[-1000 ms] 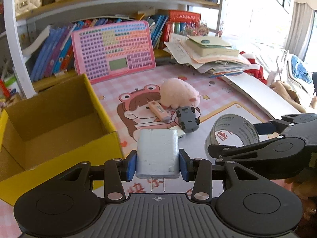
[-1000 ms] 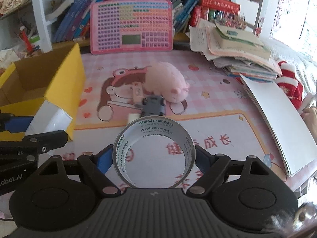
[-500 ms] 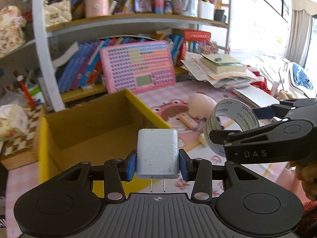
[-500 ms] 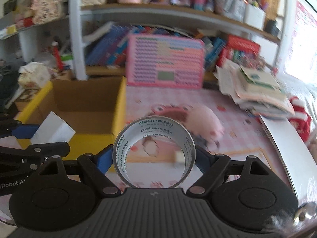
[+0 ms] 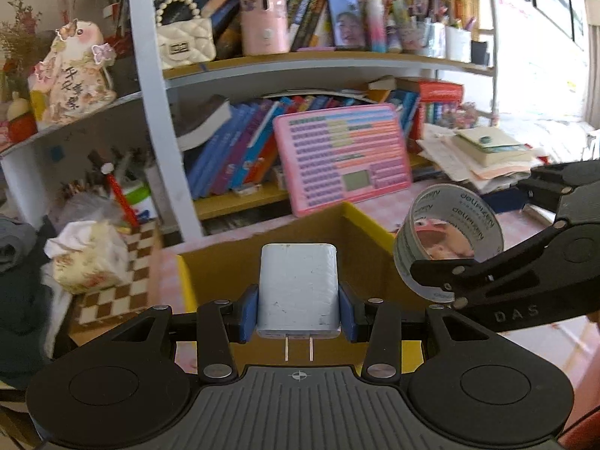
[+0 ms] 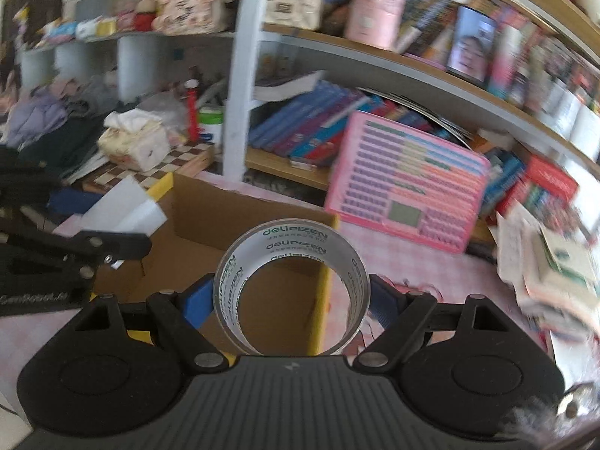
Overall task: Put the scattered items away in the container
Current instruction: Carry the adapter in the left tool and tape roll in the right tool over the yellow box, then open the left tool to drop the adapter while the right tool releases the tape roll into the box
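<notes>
Sitting between jaws: charger point(image 5: 298, 289), tape roll point(image 6: 291, 288)

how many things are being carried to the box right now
2: a white charger in the left hand-held gripper, and a tape roll in the right hand-held gripper, both by the yellow box.

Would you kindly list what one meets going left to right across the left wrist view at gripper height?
Tissue box → chessboard → white charger in the left gripper → tape roll → right gripper.

Open-topped cardboard box point(image 5: 360, 247) clear inside, pink toy keyboard point(image 5: 343, 157) and shelves just behind.
</notes>
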The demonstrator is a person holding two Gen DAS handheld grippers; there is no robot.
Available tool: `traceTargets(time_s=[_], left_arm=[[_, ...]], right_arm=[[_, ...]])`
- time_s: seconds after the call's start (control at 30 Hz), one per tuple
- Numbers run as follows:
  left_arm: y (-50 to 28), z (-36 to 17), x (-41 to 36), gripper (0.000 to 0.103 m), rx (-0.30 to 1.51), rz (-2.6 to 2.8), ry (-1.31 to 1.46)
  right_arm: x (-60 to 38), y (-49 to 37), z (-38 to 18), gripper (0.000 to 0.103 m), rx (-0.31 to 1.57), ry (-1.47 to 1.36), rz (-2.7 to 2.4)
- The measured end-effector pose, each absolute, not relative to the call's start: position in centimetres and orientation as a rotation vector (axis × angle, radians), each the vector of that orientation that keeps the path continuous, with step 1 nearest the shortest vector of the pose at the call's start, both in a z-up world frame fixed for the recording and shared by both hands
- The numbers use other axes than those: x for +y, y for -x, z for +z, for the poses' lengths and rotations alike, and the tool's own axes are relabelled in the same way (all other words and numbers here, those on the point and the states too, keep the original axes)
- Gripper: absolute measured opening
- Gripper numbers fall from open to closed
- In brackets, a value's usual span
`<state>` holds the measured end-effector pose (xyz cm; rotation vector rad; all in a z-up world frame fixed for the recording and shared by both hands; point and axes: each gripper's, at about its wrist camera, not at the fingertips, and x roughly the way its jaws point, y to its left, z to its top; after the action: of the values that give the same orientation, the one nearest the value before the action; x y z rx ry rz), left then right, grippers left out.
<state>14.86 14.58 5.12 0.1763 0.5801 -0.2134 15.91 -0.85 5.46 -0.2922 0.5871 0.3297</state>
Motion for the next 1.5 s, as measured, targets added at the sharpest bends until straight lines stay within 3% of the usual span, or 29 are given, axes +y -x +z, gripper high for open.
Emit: traceTargets(time_s=[0.73,1.27,1.43,1.5], left_arm=[[-26.3,-0.9,14.9,0.042,0.845,-0.154,-0.234],[-27.5,-2.3,14.4,0.043,0.933,-0.167,-0.259],[-27.8,-2.3,14.3,0.045,0.94,-0.177,-0.27],[-27.7,-2.3,14.2,0.052,0.937,-0.189,-0.277]], right_arm=[[4.9,-29.7,-2.6,0.083,0.817,0.654,0.619],[6.3,-30.7,-4.9,0.083,0.915,0.744,0.689],[6.7,-30.4,-5.3,0.084,0.925,0.761,0.7],[6.7,-30.3,-5.2,0.089,0.922,0.764,0.701]])
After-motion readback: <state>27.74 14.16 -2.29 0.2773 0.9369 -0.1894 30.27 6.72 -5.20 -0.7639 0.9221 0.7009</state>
